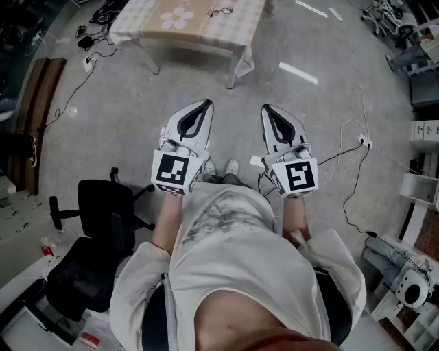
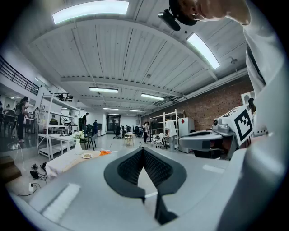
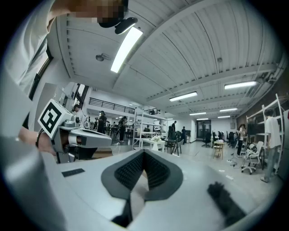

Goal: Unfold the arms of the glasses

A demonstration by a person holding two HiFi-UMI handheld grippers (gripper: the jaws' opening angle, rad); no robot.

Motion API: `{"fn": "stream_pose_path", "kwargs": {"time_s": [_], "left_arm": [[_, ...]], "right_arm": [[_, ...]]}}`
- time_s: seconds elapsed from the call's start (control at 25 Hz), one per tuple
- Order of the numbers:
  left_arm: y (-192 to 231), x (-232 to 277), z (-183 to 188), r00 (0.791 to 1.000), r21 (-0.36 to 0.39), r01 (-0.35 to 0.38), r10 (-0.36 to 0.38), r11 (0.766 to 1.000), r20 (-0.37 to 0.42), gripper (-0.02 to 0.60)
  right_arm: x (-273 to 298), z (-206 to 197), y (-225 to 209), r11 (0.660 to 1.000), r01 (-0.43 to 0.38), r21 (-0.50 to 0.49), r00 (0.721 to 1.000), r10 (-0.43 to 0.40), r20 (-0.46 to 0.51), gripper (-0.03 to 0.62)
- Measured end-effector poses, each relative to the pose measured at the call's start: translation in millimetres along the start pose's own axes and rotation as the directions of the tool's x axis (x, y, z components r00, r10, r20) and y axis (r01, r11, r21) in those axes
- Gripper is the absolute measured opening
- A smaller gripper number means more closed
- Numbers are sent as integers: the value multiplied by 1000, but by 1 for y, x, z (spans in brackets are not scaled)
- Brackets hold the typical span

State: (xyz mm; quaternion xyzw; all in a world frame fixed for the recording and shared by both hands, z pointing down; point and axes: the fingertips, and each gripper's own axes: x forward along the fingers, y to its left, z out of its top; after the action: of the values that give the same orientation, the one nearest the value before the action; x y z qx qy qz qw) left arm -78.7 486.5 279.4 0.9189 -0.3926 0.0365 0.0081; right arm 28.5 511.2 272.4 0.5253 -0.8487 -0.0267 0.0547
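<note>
A person in a pale shirt point(image 1: 226, 274) stands on the concrete floor point(image 1: 329, 110) of a workshop, holding the left gripper point(image 1: 206, 104) and the right gripper point(image 1: 266, 108) level at waist height. Both grippers are clenched, tips meeting, with nothing between the jaws in either gripper view. The one pair of glasses point(image 1: 221, 11) lies on the checked cloth of the desk point(image 1: 236, 41), well apart from the person and straight ahead of the grippers.

The task looks not yet begun. Neither gripper is near the glasses, and they show too small to tell whether the arms are folded. By this view, the walk to the desk, the grasp and both arms all remain to be done.

The count: two grippers, each with one marker cube; one pair of glasses; one desk; one black office chair point(image 1: 96, 226) just beside the person's left.
</note>
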Motion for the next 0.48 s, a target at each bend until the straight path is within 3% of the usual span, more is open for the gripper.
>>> {"fn": "stream_pose_path", "kwargs": {"time_s": [0.48], "left_arm": [[2, 23, 5, 1000, 26, -16, 16, 1000, 5, 9]], "right_arm": [[5, -1, -21, 1000, -10, -2, 1000, 10, 7, 16]]}}
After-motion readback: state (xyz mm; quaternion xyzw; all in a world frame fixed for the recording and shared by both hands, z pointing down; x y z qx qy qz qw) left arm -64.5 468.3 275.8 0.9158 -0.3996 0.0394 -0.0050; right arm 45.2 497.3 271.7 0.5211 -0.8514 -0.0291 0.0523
